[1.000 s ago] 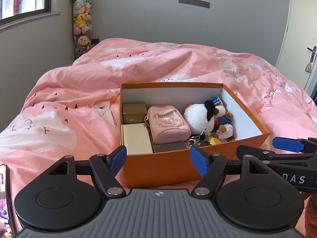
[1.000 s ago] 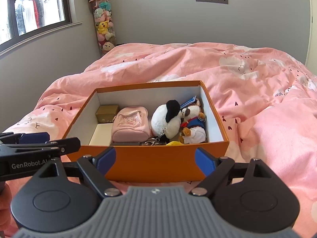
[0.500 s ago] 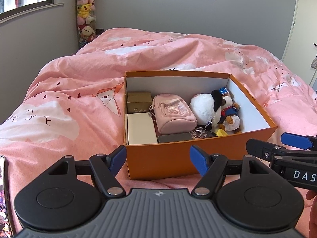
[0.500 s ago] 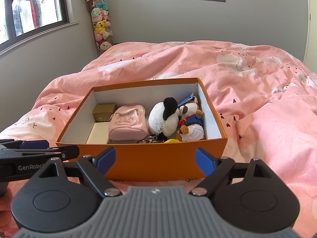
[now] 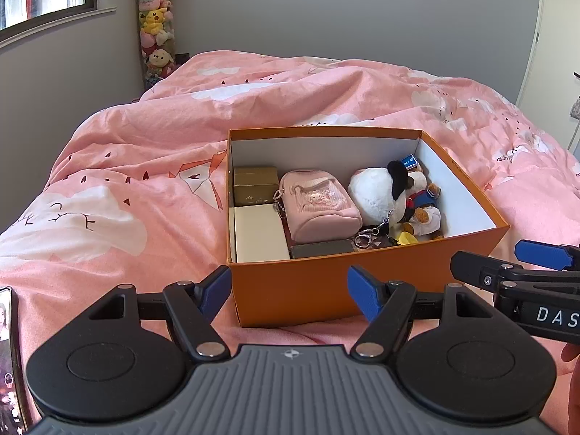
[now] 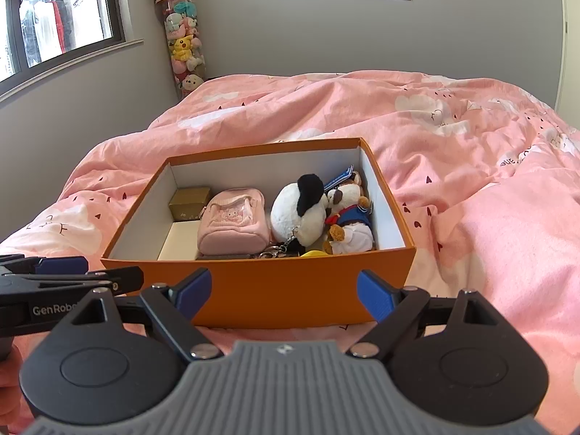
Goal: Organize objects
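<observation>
An orange box [image 5: 308,293] [image 6: 290,290] stands open on the pink bed. Inside lie a gold box [image 5: 253,183] [image 6: 188,201], a cream box [image 5: 259,233], a pink pouch [image 5: 319,203] [image 6: 233,219], a white-and-black plush [image 5: 377,190] [image 6: 299,210], a small bear in blue [image 5: 424,204] [image 6: 349,217] and a keyring [image 5: 364,237]. My left gripper [image 5: 289,288] is open and empty, just short of the box's near wall. My right gripper [image 6: 284,290] is open and empty at the same wall. Each gripper shows from the side in the other's view.
The pink quilt [image 5: 127,195] [image 6: 489,217] covers the bed around the box. A phone [image 5: 9,362] lies at the near left edge. A tall clear tube of plush toys [image 5: 157,29] [image 6: 183,43] stands in the far corner by the window.
Both grippers have drawn back and risen a little, so the box sits farther off and more of its inside shows. Both stay open and empty.
</observation>
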`<state>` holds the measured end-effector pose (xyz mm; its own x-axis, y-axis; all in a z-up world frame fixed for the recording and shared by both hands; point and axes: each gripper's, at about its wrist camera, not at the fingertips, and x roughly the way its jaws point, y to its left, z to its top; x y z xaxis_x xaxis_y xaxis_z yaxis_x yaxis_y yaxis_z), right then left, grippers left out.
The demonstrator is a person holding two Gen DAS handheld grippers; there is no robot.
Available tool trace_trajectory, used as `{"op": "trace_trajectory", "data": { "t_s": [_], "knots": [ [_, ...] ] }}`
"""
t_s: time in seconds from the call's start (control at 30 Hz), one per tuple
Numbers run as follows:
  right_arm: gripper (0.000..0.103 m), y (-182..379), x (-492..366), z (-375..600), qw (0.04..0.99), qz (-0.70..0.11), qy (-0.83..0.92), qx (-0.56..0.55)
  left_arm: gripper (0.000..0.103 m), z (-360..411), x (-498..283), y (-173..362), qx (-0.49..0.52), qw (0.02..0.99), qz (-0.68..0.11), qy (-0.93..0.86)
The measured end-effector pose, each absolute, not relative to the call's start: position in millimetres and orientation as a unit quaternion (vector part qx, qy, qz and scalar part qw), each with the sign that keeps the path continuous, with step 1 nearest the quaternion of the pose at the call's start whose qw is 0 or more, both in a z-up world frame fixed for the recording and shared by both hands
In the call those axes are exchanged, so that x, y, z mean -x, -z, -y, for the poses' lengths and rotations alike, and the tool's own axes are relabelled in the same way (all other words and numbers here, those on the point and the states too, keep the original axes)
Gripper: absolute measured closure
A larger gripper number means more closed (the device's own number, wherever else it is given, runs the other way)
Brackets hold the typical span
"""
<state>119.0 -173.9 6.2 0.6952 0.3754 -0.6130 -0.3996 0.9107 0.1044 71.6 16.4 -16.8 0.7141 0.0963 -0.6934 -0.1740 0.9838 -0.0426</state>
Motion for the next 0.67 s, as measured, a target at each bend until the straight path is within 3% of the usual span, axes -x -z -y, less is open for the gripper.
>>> {"op": "trace_trajectory", "data": {
  "t_s": [0.67],
  "knots": [
    [0.015, -4.9, -118.2, 173.0, 0.920, -0.330, -0.210, 0.019, 0.019, -16.0, -70.8, 15.3, 0.052, 0.925, -0.371, -0.072]
  ]
}}
